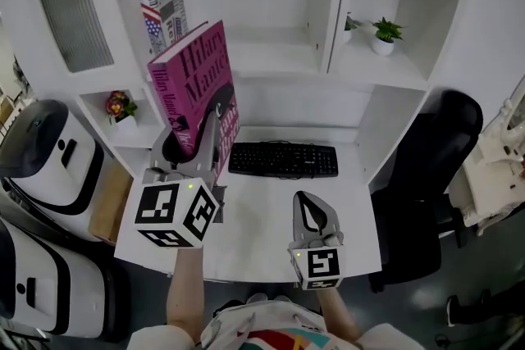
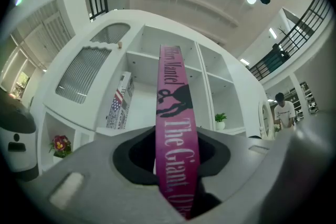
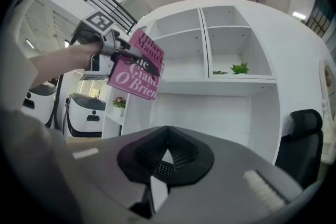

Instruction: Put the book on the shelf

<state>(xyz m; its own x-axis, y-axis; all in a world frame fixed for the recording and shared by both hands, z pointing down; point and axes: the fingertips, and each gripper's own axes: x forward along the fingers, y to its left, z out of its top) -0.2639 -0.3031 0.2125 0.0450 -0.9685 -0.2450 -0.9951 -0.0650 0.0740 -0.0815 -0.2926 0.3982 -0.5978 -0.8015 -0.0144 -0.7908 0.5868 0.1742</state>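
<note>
A magenta hardback book with white lettering stands upright in the air, in front of the white shelf unit's middle-left compartment. My left gripper is shut on its lower part, near the spine. In the left gripper view the book's spine runs up between the jaws. The right gripper view shows the book and the left gripper raised at the upper left. My right gripper hangs over the white desk, shut, with nothing between its pads.
A flag-patterned book leans in the shelf's upper-left compartment. A black keyboard lies at the desk's back. A potted plant sits on the right shelf and flowers on the low left one. A black chair stands at the right, white machines at the left.
</note>
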